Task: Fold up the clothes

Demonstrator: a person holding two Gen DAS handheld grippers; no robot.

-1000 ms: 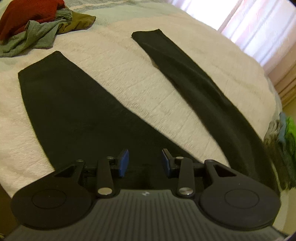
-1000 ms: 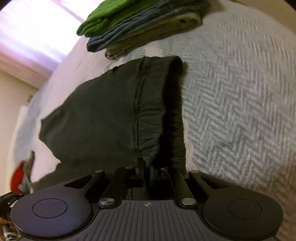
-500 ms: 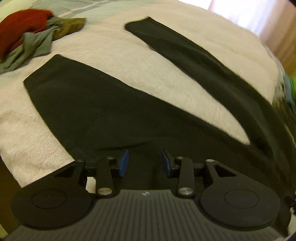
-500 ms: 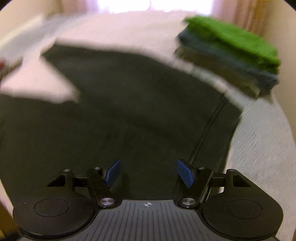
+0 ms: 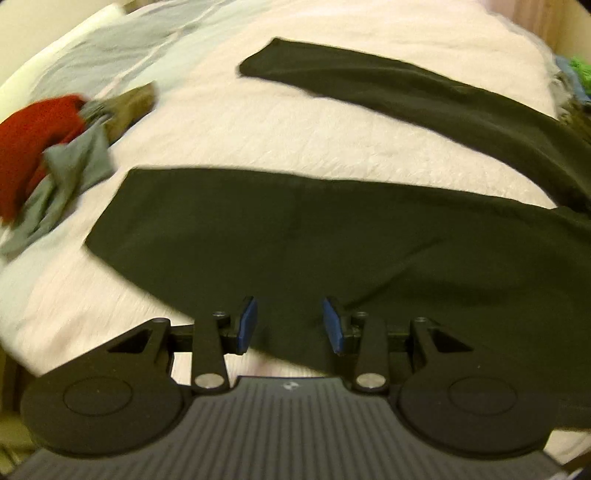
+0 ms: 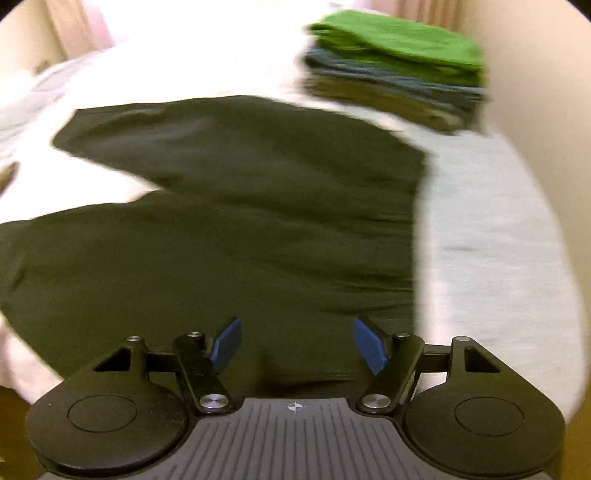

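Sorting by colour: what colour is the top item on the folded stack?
Bright green, clearest in the right wrist view: folded stack.

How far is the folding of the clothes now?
Done: a folded stack sits at the bed's far corner. In hand: nothing is gripped; the dark trousers lie spread flat, legs apart, with the left gripper and right gripper open over them. Left: folding the trousers, then the unfolded pile.

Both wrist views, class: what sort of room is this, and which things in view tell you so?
Most likely a bedroom. Dark trousers lie spread on a bed with a pale textured cover, a stack of folded clothes sits near the wall, and curtains hang behind the bed.
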